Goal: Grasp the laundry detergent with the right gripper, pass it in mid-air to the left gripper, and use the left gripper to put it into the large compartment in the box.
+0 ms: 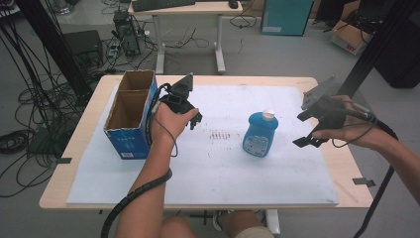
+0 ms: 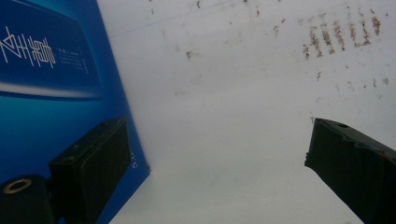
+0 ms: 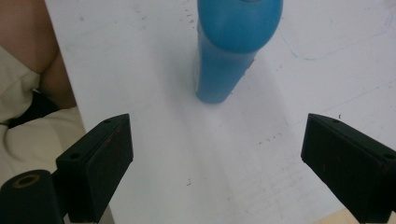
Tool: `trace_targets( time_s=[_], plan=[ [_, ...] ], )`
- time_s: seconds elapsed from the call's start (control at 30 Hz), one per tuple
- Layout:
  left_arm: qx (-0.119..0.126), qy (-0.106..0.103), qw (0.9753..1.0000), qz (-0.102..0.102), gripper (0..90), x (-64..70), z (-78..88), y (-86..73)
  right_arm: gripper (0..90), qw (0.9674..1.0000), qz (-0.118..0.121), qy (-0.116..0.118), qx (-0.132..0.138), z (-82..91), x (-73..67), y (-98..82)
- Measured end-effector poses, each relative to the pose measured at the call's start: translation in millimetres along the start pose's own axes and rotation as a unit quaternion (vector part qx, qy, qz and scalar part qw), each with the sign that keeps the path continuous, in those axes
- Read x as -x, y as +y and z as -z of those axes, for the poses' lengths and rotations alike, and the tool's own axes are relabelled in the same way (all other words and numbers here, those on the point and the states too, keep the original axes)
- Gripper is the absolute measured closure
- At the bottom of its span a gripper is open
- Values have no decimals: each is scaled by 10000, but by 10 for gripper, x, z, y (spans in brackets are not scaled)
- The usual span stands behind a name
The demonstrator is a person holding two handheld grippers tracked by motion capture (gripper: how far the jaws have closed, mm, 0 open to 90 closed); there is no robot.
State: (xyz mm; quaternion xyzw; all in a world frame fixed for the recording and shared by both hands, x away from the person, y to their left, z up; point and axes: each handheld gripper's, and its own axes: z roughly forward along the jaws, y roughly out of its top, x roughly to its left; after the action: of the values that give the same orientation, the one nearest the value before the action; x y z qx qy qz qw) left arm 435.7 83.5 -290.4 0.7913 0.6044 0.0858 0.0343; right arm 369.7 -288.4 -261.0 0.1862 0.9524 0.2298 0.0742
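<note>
So the right tool (image 1: 308, 130) is hanging just above the white mat (image 1: 218, 168) on the surface, off to the right of the blue bottle (image 1: 260, 134), and its jaws are spread wide with nothing between them. From the right gripper view you're looking straight along those jaws at the bottle (image 3: 233, 46): it stands upright on the mat a little way ahead of the tool, roughly centred between the two jaws but clearly not touched by either one. The bottle has a white cap on top and a label on its front. The left tool (image 1: 190, 115) sits on the other side of the bottle, well apart from it, right next to a blue cardboard box (image 1: 130, 121) that's open at the top and split into two compartments. Its jaws are wide too, nothing in them; in the left gripper view one jaw is just beside the box's blue side (image 2: 51, 93), though I can't tell if it actually touches, and the other is out over bare mat. There's a patch of brownish smudges on the mat (image 1: 218, 135) between the left tool and the bottle. Both hands are gripping their tools from behind, cables trailing off them.
</note>
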Motion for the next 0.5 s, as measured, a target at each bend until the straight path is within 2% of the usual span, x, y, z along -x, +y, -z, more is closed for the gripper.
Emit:
trace_targets(
  time_s=[0.27,0.5],
  plan=[
    [24,-5,10000,4,68,15,22,3,83,9992,-197,-107,344,-166,28,-157],
    [16,5,10000,-19,67,21,29,1,75,9967,-322,-144,732,-305,39,-258]
  ],
)
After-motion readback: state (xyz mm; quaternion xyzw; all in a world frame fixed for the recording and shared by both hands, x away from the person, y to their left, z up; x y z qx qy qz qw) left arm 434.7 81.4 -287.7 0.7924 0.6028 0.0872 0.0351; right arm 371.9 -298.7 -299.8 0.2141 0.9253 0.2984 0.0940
